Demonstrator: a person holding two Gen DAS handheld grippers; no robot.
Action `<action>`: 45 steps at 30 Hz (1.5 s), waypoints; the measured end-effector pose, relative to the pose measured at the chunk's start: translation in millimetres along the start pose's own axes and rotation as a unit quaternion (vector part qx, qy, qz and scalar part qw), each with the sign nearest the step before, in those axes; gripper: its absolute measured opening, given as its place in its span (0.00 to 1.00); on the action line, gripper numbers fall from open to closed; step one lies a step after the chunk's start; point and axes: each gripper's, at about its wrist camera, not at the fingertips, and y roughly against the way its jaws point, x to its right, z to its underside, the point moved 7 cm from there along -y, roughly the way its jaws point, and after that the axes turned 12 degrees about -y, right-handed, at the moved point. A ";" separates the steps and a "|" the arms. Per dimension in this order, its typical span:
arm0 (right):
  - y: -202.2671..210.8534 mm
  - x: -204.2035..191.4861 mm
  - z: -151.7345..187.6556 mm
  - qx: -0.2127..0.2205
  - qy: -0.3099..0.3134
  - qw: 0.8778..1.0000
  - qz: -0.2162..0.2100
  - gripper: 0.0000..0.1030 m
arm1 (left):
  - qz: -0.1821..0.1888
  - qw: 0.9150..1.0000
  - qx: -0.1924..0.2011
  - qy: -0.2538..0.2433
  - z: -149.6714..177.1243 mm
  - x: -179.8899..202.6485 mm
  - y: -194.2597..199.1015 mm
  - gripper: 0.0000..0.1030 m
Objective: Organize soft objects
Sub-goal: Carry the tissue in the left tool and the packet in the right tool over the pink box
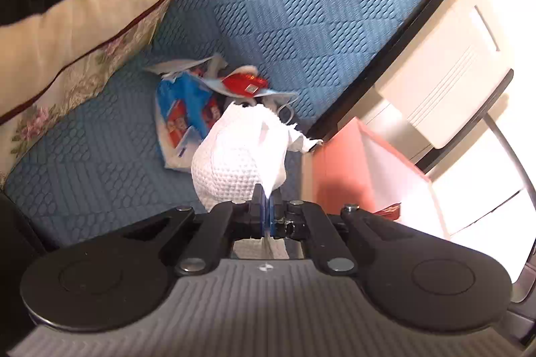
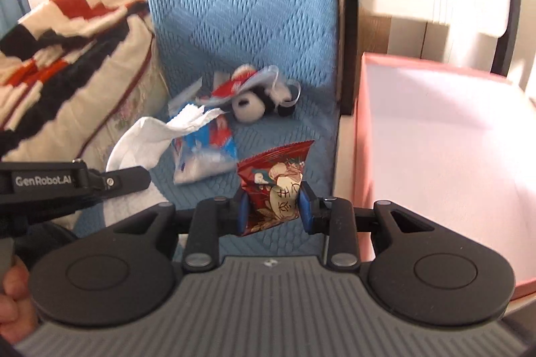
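My left gripper (image 1: 266, 199) is shut on a crumpled white paper towel (image 1: 241, 156), which hangs above the blue seat cushion (image 1: 100, 162). In the right wrist view that same left gripper (image 2: 134, 179) comes in from the left with the white towel (image 2: 144, 142) in it. My right gripper (image 2: 273, 206) is shut on a dark red snack packet (image 2: 274, 186), held above the seat cushion (image 2: 261, 239) beside the pink box (image 2: 363, 129). On the seat lie a blue and white plastic wrapper (image 2: 207, 156), a small panda plush (image 2: 254, 105) and a face mask (image 2: 274, 78).
A pillow (image 1: 67, 32) with a red, black and white knitted blanket (image 2: 67, 32) fills the left of the seat. The pink box (image 1: 338, 162), white inside, stands to the right of the seat, with a white appliance (image 1: 445, 78) behind it. A hand (image 2: 13, 300) shows at the lower left.
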 end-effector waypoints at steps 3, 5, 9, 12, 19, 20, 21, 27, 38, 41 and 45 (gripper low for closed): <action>15.1 10.1 -14.0 0.013 -0.005 1.000 -0.004 0.33 | 0.002 1.000 0.004 -0.004 -7.0 16.4 5.3 0.03; 25.7 16.4 -24.5 0.021 -0.003 1.000 -0.004 0.33 | 0.003 1.000 0.008 -0.010 -12.3 29.1 8.0 0.03; 46.0 29.2 -46.4 0.033 -0.003 0.999 -0.004 0.33 | 0.018 1.000 0.013 -0.017 -24.2 57.9 10.8 0.03; 60.9 36.0 -64.5 0.043 -0.003 0.999 -0.006 0.33 | 0.029 0.999 0.016 -0.027 -38.2 83.8 13.2 0.03; 91.7 49.5 -110.6 0.074 0.001 0.997 -0.008 0.33 | 0.055 0.997 0.025 -0.039 -78.3 140.1 17.6 0.03; 94.6 51.3 -116.6 0.076 0.000 0.997 -0.009 0.33 | 0.058 0.997 0.025 -0.044 -83.5 147.8 17.3 0.03; 97.1 54.2 -122.6 0.080 0.000 0.997 -0.009 0.33 | 0.060 0.997 0.026 -0.051 -88.8 155.6 16.5 0.03; 110.1 67.6 -148.7 0.098 -0.005 0.995 -0.006 0.33 | 0.056 0.995 0.043 -0.073 -112.3 185.1 19.5 0.03; 108.7 120.5 -154.5 0.100 -0.035 0.994 0.023 0.33 | 0.074 0.991 0.027 -0.106 -101.4 223.9 -15.6 0.03; 93.3 139.5 -142.6 0.079 -0.036 0.996 0.037 0.33 | 0.074 0.990 0.011 -0.122 -89.4 235.3 -38.7 0.03; 70.6 170.0 -121.6 0.043 -0.050 0.996 0.054 0.33 | 0.074 0.987 -0.017 -0.138 -63.2 244.9 -73.6 0.03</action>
